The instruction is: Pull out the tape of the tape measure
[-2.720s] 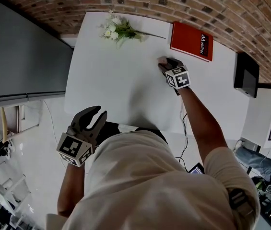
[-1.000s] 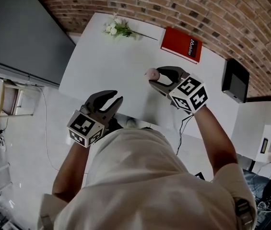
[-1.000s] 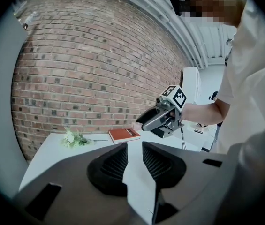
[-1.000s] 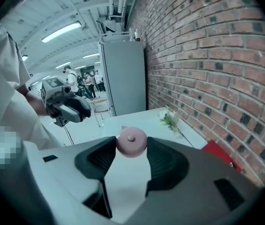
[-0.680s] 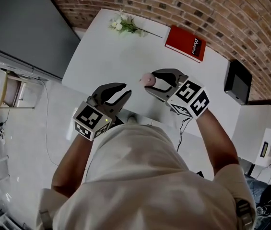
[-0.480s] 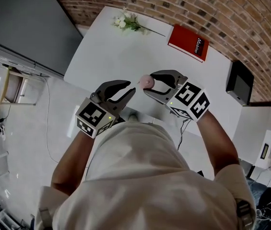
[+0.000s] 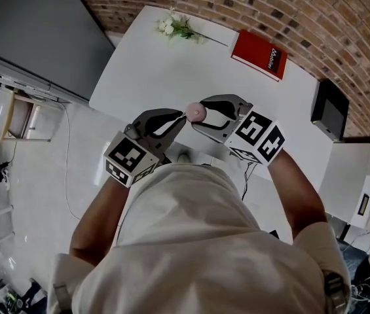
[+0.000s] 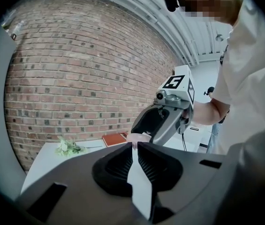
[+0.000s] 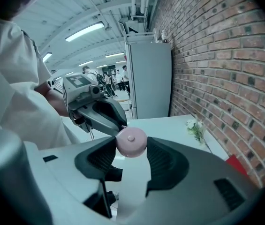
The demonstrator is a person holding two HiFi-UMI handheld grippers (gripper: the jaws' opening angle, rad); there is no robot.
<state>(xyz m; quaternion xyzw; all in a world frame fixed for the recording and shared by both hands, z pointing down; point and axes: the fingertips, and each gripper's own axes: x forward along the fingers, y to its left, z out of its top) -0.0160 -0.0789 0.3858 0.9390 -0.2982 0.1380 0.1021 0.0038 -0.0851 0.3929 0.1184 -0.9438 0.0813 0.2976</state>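
- While looking down in the head view, found the right tongs clamped on a pink round tape measure, held in the air over the near edge of the white surface.
- Saw the left tongs at the tape measure's 9 o'clock, having just been closing, tips drawn together right at its rim.
- Could not make out any pinch on the tape's end: too small.
- Noted white flowers at 12 o'clock and a red book at 1 o'clock, both lying on the surface, well apart from the tongs.
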